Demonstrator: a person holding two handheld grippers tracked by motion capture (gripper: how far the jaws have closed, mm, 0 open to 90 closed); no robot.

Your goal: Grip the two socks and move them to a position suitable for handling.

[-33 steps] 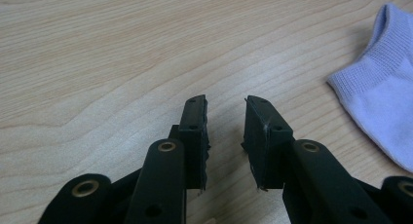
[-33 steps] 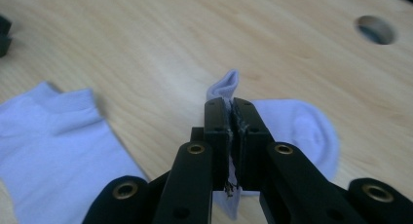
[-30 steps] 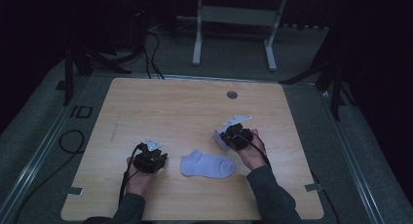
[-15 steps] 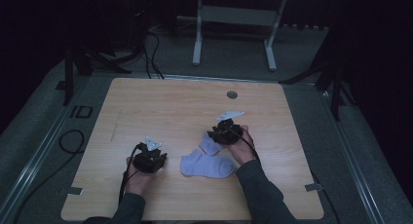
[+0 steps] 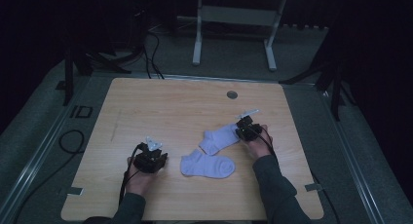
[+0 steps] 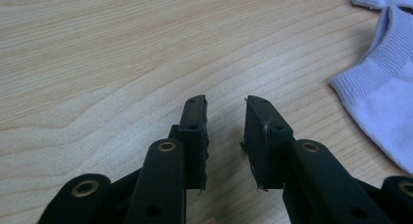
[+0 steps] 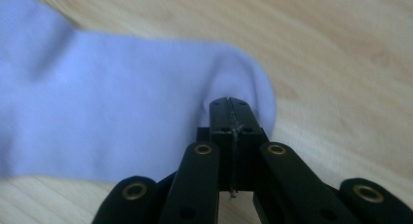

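Two pale lavender socks are on the wooden table [image 5: 160, 107]. One sock [image 5: 208, 165] lies flat near the front middle. The other sock [image 5: 220, 138] stretches just beyond it toward the right, and my right gripper [image 5: 239, 132] is shut on its rounded end. In the right gripper view the jaws meet [image 7: 230, 106] with the held sock [image 7: 122, 107] spread out to the left. My left gripper [image 5: 157, 158] rests on the table left of the flat sock, open and holding nothing. The left gripper view shows a narrow gap [image 6: 225, 104] between its jaws, with the flat sock [image 6: 384, 92] off to the right.
A round grommet [image 5: 232, 94] sits near the table's far edge. Beyond the table stands a metal frame [image 5: 234, 34] on dark carpet, with cables [image 5: 153, 48] on the floor. Bare wood spreads across the far and left parts of the table.
My right gripper shut on the upper sock and dragged it to the right and away, off the other sock. The left gripper stayed put.
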